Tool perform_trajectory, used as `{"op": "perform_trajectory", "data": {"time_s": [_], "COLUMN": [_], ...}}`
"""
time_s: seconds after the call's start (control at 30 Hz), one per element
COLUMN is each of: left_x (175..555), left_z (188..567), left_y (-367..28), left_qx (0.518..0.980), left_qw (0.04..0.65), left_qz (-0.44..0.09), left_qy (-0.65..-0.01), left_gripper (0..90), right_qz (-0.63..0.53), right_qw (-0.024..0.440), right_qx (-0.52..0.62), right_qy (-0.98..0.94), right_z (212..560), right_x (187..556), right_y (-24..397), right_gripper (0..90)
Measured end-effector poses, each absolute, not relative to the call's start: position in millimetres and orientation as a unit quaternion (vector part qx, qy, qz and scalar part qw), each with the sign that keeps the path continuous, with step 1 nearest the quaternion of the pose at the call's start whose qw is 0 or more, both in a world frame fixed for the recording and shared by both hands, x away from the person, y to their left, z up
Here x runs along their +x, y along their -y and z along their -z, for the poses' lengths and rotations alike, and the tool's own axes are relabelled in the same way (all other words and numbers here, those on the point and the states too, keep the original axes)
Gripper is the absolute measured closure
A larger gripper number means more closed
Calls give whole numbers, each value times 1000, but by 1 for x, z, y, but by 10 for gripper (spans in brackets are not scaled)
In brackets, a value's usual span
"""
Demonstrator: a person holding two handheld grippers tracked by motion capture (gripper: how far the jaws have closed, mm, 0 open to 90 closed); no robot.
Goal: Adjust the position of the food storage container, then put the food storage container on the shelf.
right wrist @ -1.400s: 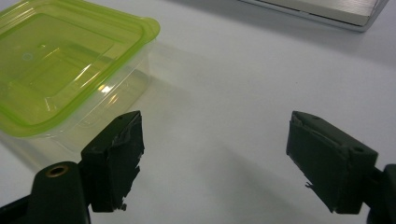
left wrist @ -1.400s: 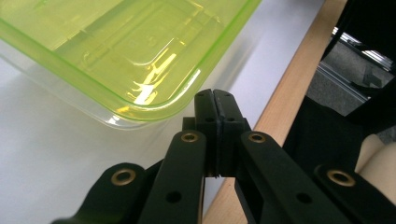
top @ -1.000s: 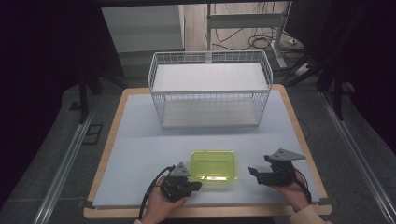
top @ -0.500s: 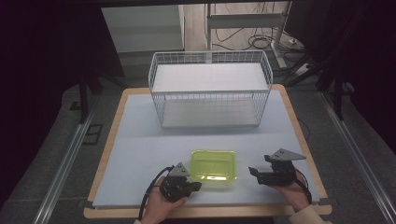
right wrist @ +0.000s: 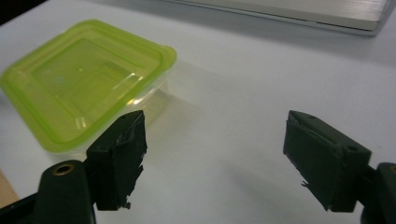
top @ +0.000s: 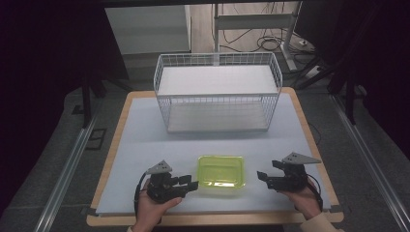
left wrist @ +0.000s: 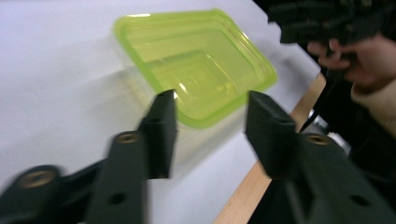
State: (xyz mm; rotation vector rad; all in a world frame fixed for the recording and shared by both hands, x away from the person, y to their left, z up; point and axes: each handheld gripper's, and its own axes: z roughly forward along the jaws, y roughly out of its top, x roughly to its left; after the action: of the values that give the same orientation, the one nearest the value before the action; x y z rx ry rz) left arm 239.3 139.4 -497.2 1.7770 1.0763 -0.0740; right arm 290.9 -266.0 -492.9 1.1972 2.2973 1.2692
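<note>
Near the front edge of the table (top: 130,145), a lime-green lidded container (top: 221,173) sits between two hand-held grippers.

On the person's left, the left gripper (top: 192,184) points at the container's near corner with its jaws parted a moderate way, nothing between them; in the left gripper view the container (left wrist: 196,60) lies just beyond the tips. The right gripper (top: 261,177) sits a little apart from the container's other side, jaws spread wide and empty, with the container (right wrist: 84,79) off to the left in the right gripper view. Farther back stands a white wire basket (top: 217,92), well apart from both.
</note>
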Motion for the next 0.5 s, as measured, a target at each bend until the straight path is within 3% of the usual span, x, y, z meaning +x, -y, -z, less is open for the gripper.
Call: {"op": "perform_trajectory", "data": {"time_s": [0.23,0.5], "left_x": [250,258], "left_z": [497,498], "left_y": [-150,-149], "left_qx": [712,708], "left_qw": [518,509], "left_qz": [68,77], "left_qy": [-469,-483], "left_gripper": [393,366], "right_qz": [-454,-473], "right_qw": [102,60], "right_qx": [412,417], "right_qy": [-784,-773], "right_z": [488,485], "right_x": [291,293], "right_y": [265,262], "right_gripper": [249,278]}}
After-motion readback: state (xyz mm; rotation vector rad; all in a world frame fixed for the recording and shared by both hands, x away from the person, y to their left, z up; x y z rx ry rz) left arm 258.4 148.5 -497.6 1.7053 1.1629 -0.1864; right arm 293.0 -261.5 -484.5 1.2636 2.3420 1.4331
